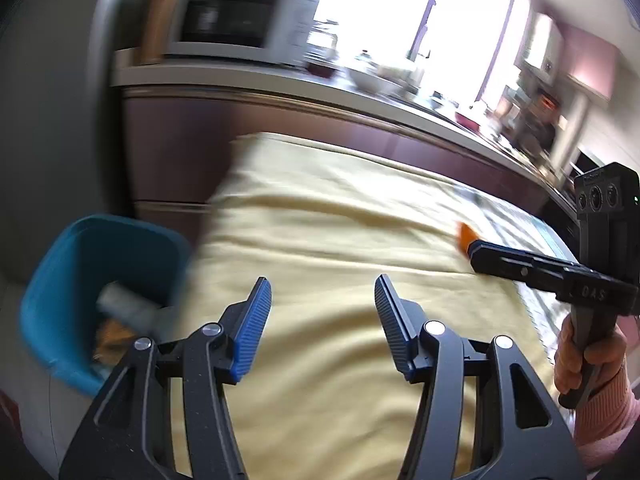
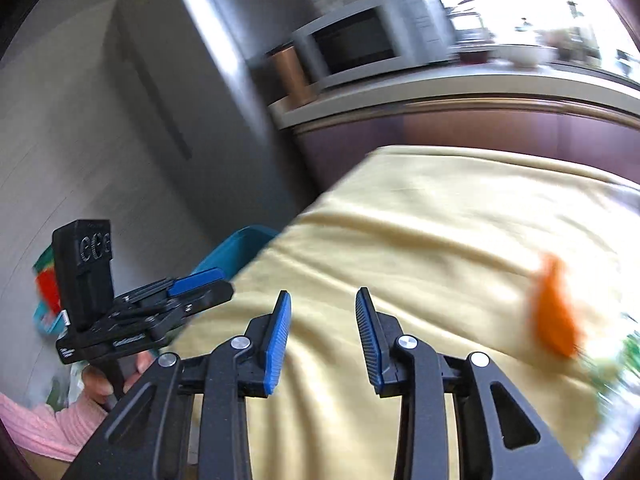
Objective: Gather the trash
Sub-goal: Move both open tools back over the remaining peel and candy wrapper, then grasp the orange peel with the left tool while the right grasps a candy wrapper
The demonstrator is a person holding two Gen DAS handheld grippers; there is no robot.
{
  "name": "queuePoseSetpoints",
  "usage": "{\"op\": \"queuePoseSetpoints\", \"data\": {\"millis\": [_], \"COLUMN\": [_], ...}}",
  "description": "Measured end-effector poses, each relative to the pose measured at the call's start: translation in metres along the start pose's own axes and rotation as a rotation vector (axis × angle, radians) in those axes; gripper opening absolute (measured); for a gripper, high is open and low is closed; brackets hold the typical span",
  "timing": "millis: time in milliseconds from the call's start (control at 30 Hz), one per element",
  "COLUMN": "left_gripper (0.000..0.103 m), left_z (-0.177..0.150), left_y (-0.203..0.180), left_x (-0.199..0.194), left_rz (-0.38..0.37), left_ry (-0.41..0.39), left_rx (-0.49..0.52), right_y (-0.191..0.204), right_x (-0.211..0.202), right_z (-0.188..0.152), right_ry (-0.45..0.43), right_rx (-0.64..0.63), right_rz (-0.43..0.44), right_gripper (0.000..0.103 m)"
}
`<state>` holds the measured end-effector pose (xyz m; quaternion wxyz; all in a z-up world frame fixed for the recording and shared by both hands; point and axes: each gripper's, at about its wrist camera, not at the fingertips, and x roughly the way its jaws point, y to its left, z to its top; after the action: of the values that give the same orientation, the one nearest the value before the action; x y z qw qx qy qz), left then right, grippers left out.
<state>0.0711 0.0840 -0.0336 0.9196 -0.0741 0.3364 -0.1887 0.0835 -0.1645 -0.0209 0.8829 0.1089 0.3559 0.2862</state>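
The tabletop (image 2: 420, 232) fills both views under a pale yellow cloth, with a kitchen counter and a microwave (image 1: 228, 20) behind it. Off its left end, lower than the surface, stands a blue bin (image 1: 80, 264) that already holds a grey roll and some brown scraps.

The piece of trash that counts now is a small orange scrap (image 2: 554, 308), blurred, lying on the cloth toward the right end, beside some patterned green and white wrapping at the edge of view. What it is cannot be told through the blur. Its long axis seems to run away from the right camera, tilted a little to the left.

The right gripper (image 2: 322, 336) is clearly the nearer one: the scrap lies ahead and to the right of its jaws, apart from them, so I judge that a swing to the right and a slight reach forward are needed to straddle it. In the left wrist view the tip of the right gripper points close by the scrap (image 1: 466, 234).

The left gripper (image 1: 322, 328) hovers over the cloth near the bin end, well apart from the scrap.

Both pairs of jaws stand spread with nothing between them.
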Motion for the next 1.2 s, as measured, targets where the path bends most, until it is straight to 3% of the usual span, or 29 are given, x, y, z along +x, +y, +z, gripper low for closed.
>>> {"op": "queuePoseSetpoints", "data": {"millis": [333, 567, 867, 1200], "left_gripper": [0.053, 0.054, 0.054, 0.031], "left_z": [0.015, 0.036, 0.053, 0.037], "left_y": [-0.114, -0.165, -0.192, -0.168], "left_x": [0.069, 0.124, 0.176, 0.178], "left_rz": [-0.171, -0.199, -0.12, -0.191], "left_ry": [0.127, 0.205, 0.28, 0.345], "left_rx": [0.15, 0.172, 0.161, 0.068], "right_y": [-0.096, -0.14, -0.153, -0.156], "right_x": [-0.074, -0.088, -0.095, -0.088], "right_z": [-0.022, -0.04, -0.047, -0.047], "right_ry": [-0.121, -0.147, -0.155, -0.125], "right_rx": [0.181, 0.273, 0.298, 0.301], "right_rz": [-0.224, -0.245, -0.211, -0.193], "right_gripper": [0.033, 0.038, 0.038, 0.04]}}
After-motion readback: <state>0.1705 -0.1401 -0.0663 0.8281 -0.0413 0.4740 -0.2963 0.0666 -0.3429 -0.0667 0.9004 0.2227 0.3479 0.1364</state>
